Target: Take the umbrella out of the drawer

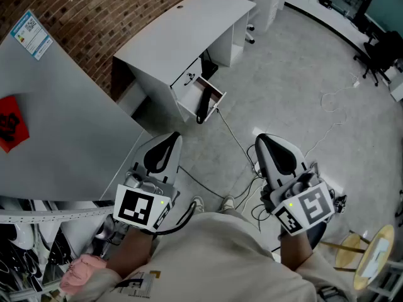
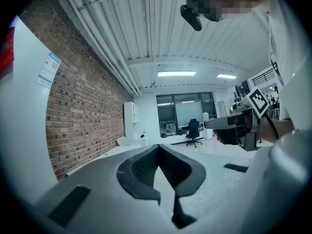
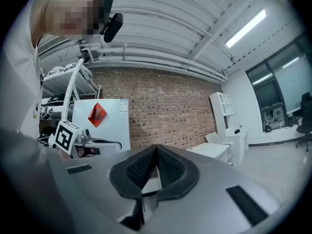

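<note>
Against the brick wall [image 1: 94,24], a white bench [image 1: 189,30]; at its near corner, an open drawer [image 1: 213,94] with the dark umbrella [image 1: 203,106] inside, one end drooping over the drawer's edge. Between bench and feet, floor [image 1: 283,93] and a thin cable [image 1: 234,140]; left of the bench, a pale cabinet [image 1: 56,124]. Left tongs [image 1: 169,140] and right tongs [image 1: 264,142] well short of the bench, both pressed together, pinching nothing. Drawer and umbrella visible from the head view only. Ceiling lights [image 2: 176,73] and far windows [image 2: 187,112] from the left gripper view only.
</note>
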The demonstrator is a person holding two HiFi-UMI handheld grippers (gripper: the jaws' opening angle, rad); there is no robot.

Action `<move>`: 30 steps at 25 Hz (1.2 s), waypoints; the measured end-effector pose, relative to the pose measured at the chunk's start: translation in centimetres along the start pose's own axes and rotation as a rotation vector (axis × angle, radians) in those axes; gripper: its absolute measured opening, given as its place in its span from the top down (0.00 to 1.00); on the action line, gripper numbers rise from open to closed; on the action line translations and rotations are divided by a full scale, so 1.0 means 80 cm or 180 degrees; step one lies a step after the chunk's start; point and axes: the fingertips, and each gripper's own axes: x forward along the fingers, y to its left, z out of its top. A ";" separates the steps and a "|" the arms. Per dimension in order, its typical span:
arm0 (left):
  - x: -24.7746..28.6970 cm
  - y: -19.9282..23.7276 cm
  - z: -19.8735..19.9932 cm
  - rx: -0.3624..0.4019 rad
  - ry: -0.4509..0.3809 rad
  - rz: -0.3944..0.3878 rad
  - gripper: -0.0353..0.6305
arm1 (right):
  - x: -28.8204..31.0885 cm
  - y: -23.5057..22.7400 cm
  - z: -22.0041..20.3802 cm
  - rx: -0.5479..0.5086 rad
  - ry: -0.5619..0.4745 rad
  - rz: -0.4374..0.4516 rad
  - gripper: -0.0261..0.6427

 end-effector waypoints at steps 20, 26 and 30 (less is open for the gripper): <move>0.025 -0.039 -0.004 -0.0003 0.0117 -0.0089 0.94 | -0.018 -0.024 -0.016 0.0102 0.0066 0.0073 0.95; 0.034 -0.054 -0.004 -0.0017 0.0135 -0.0066 0.94 | -0.030 -0.038 -0.017 0.0096 0.0070 0.0073 0.95; 0.040 -0.064 -0.004 -0.0021 0.0143 -0.0028 0.94 | -0.037 -0.048 -0.020 0.0096 0.0076 0.0078 0.95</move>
